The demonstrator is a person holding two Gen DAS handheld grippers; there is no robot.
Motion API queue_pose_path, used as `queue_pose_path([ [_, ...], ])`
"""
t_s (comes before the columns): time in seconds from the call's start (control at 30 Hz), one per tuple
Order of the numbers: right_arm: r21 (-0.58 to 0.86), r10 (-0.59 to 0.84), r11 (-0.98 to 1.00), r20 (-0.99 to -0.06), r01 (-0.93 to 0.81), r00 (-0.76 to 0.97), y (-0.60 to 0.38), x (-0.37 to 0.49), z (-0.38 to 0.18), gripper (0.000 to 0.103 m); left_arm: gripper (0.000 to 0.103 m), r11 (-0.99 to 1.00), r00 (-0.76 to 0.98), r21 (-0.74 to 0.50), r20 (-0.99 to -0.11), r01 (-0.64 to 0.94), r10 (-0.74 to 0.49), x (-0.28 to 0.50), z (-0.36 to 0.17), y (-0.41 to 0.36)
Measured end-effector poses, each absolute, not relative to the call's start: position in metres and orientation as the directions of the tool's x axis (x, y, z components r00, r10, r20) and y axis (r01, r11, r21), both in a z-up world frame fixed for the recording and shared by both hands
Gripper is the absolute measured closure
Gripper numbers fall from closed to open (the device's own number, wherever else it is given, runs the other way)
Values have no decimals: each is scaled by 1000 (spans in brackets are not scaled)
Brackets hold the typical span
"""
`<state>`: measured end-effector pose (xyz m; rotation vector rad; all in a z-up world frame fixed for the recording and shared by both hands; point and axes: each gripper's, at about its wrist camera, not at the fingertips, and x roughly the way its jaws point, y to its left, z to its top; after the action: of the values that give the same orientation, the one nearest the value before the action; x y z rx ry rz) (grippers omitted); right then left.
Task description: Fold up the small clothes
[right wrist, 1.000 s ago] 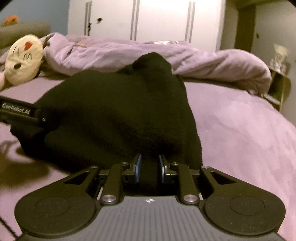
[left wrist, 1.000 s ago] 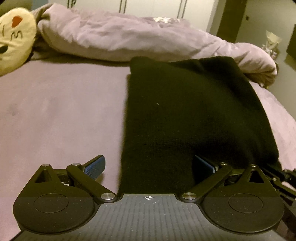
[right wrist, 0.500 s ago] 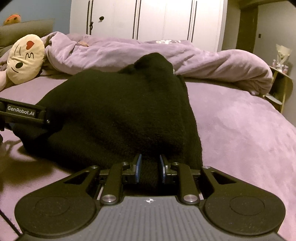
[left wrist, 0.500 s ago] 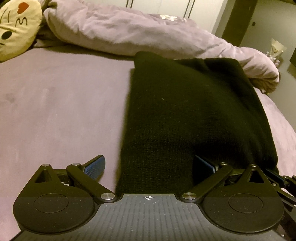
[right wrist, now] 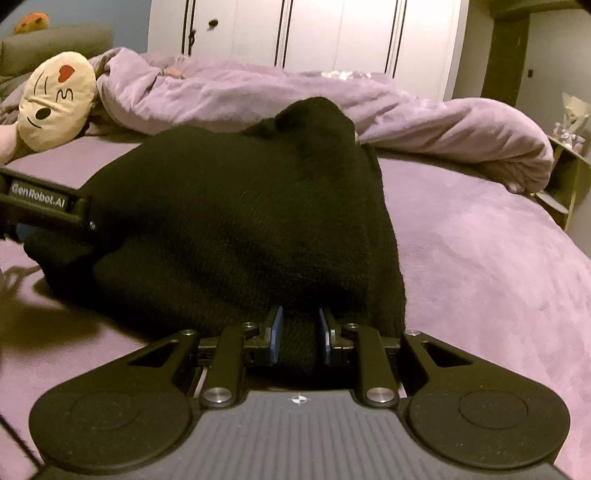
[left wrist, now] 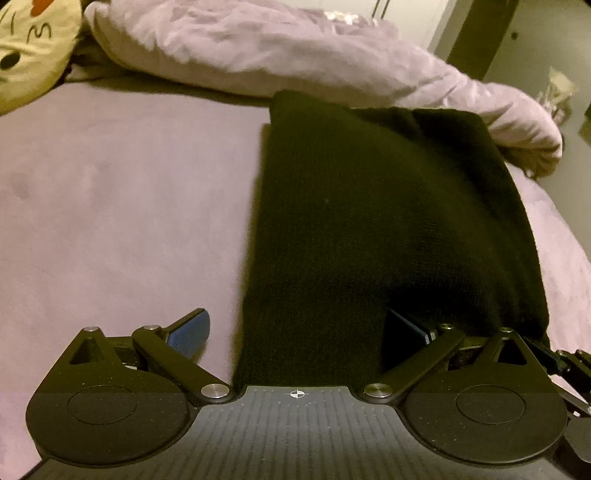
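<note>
The black knit garment (left wrist: 388, 229) lies on the purple bed (left wrist: 122, 206), stretched from the near edge toward the rumpled duvet (left wrist: 295, 51) at the far side. Little has changed over the last second: in the left wrist view the cloth sits slightly lower and larger in frame, with more of the bed showing to its left, as though the camera has tipped down a touch, while the garment itself keeps the same outline. The right tongs (right wrist: 298, 334) remain pinched on a bunched fold of the near hem, blue pads pressing the fabric from both sides; the left tongs (left wrist: 295, 332) stand wide open, one pad over bare bed, the other over the cloth's near left corner, gripping nothing. My reading is that the fold is paused, one corner secured and the other not yet taken, so the left tongs need to close on that corner before the hem can be lifted evenly. The garment is a fine ribbed knit, soft, thick and matte, with a straight left edge and a raised hump at its far end in the right wrist view. The bed cover looks velvety, with a short nap. The duvet is puffy and creased. A round cream cushion (right wrist: 57, 99) with a stitched face and red heart rests at far left, and white wardrobe doors (right wrist: 306, 33) stand behind.
</note>
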<state>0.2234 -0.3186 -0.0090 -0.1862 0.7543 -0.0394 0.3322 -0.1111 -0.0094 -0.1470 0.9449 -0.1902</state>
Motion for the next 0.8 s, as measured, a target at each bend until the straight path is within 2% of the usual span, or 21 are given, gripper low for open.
queue_pose_path([
  [0.17,-128,-85,992,-707,-9,702,-320,230,18,79,0,983,541,-125,-822,132,-177,348,19,-116],
  [0.3,-110,-73,994,-690,-6,720,-321,241,34,76,0,986,513,-106,-843,132,-160,360,30,-119],
  [0.47,-83,-64,996,-654,13,754,-325,267,47,66,0,990,508,-98,-851,99,-134,374,39,-120],
  [0.7,-108,-87,994,-663,20,744,-327,312,34,66,0,991,501,-98,-856,89,-130,378,35,-118],
  [0.8,-111,-95,993,-679,26,728,-329,321,22,61,0,991,501,-99,-855,91,-131,377,35,-117],
])
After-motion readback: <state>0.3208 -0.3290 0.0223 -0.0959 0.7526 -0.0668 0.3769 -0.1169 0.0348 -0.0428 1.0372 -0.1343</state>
